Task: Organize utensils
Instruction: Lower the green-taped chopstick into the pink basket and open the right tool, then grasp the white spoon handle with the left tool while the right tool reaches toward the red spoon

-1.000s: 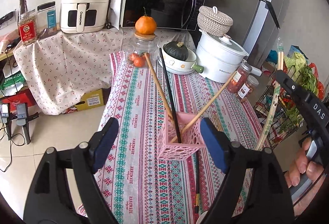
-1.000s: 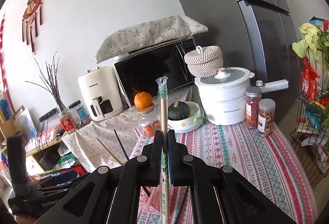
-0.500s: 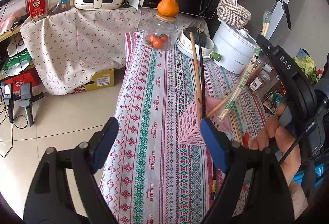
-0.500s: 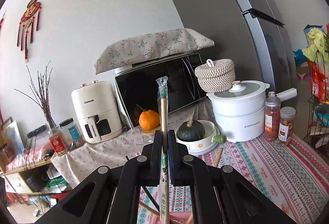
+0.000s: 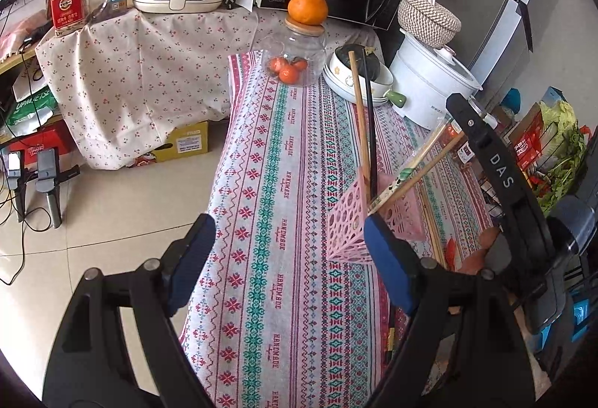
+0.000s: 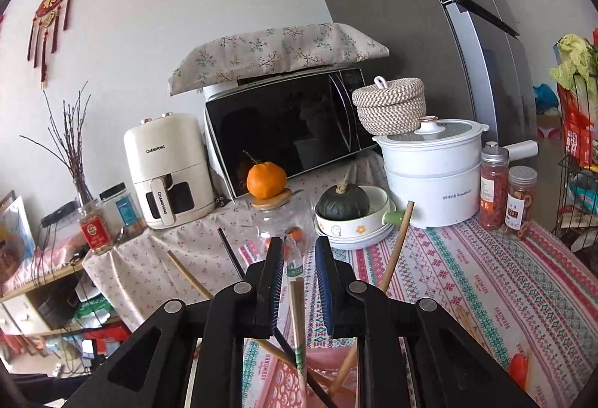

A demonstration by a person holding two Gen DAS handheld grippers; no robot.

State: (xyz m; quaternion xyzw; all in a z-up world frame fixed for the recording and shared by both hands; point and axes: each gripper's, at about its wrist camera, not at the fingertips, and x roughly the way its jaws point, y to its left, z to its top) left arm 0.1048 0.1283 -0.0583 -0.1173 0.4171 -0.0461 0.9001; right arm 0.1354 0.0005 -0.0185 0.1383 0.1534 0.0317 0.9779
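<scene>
Worktop (image 5: 284,183): long, under a patterned runner; pots and jars at the far end, pink basket near the right edge.
Pink basket (image 5: 347,221): small lattice holder, upright, already carrying several sticks. Judged light plastic; it could tip or slide if nudged sideways.
Left hand-held gripper (image 5: 287,258): jaws wide, nothing between them, hovering over the runner just left of the basket.
Right hand-held gripper (image 6: 297,281): jaws have just been opening; now a narrow gap. The wrapped chopsticks stand in that gap, and the pads look clear of them.
Wrapped chopsticks (image 6: 298,318): a pair in a paper-and-film sleeve, lower end down in the basket, leaning toward the right-hand tool.
Loose sticks: one wooden chopstick (image 5: 358,109) and one black chopstick (image 5: 370,116) lean out of the basket toward the far end.
Handling: stiff, thin, very light; the sleeve is probably slick, so a pinch at mid-length across both sticks would suit best. Judged delivered; more sticks lie on the runner beside the basket.
</scene>
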